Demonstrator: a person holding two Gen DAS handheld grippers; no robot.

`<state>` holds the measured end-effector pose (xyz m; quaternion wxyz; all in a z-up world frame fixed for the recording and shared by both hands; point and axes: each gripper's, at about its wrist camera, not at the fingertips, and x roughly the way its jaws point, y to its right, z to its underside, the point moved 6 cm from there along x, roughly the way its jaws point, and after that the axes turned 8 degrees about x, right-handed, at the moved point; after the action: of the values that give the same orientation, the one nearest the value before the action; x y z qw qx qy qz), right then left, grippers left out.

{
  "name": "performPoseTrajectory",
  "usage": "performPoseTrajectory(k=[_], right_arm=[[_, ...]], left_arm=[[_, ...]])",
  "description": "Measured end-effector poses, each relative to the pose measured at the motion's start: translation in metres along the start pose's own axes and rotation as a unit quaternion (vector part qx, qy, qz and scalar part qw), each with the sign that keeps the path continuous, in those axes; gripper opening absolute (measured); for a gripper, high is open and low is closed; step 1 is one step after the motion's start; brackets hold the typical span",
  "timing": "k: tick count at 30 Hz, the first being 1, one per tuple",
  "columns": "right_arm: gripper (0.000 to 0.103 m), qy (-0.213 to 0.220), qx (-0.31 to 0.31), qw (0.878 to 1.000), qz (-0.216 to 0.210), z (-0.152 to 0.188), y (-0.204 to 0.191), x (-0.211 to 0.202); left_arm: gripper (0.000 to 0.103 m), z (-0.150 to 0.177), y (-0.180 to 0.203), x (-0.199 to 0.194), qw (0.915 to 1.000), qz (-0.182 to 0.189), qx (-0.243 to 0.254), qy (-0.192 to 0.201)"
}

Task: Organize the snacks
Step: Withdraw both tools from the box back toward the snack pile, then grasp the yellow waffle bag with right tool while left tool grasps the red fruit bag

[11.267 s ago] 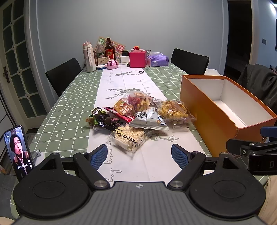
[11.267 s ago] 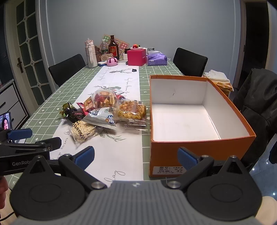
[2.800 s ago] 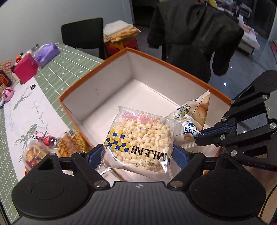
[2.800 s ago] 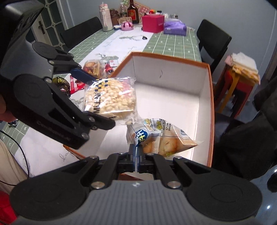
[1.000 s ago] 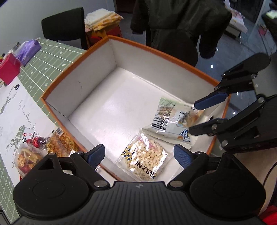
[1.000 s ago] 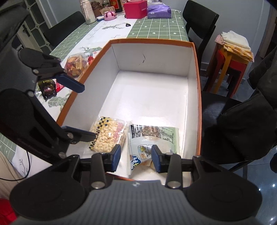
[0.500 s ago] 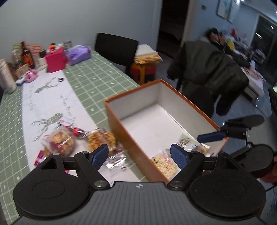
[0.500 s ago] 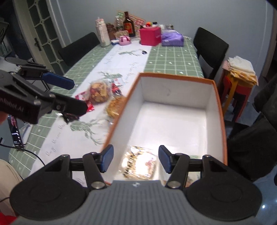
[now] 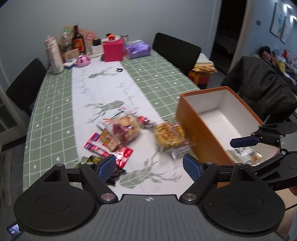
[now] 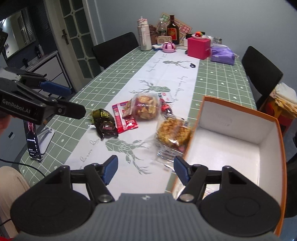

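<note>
Grey walls [image 9: 130, 16] surround a green-checked table [image 9: 55, 111], black chairs [image 9: 176, 50] and a glazed door [image 10: 78, 37].

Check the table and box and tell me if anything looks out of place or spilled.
Nothing is spilled or damaged. Loose snacks lie heaped on the white runner, and the yellow snack bag leans against the orange box wall instead of being inside it. Both grippers are open and empty.

Dim indoor light, motion blur (fisheye-warped edges)
</note>
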<state>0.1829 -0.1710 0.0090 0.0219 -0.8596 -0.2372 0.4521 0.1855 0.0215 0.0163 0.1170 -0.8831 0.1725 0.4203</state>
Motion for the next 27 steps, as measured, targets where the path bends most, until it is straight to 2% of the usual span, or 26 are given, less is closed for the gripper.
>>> performPoseTrajectory(k=[4,8,14,17,19,21,27], right_arm=[[0.065,-0.007,-0.034,0.999,0.008,-0.009,-0.015,0.022],[0.065,-0.018,-0.075,0.997,0.025,-0.02,-0.023,0.043],[0.065,-0.047,-0.113,0.991,0.056,-0.036,-0.023,0.084],[0.065,-0.075,-0.134,0.986,0.07,-0.042,-0.021,0.105],[0.065,-0.089,-0.15,0.982,0.079,-0.047,-0.017,0.117],[0.065,-0.104,-0.155,0.979,0.081,-0.052,-0.012,0.127],[0.065,-0.129,-0.181,0.971,0.085,-0.059,-0.004,0.15]], left_arm=[[0.096,0.01,-0.03,0.017,0.9993,-0.018,-0.034,0.004],[0.096,0.015,-0.051,0.038,0.9991,-0.023,-0.035,-0.004],[0.096,0.013,-0.07,0.069,0.9989,0.01,-0.045,0.008],[0.096,0.007,-0.063,0.084,0.9998,0.009,0.013,0.013],[0.096,0.004,-0.054,0.098,0.9966,0.0,0.081,0.016],[0.096,0.003,-0.048,0.111,0.9924,-0.001,0.123,0.01],[0.096,0.001,-0.043,0.155,0.9864,0.007,0.164,-0.009]])
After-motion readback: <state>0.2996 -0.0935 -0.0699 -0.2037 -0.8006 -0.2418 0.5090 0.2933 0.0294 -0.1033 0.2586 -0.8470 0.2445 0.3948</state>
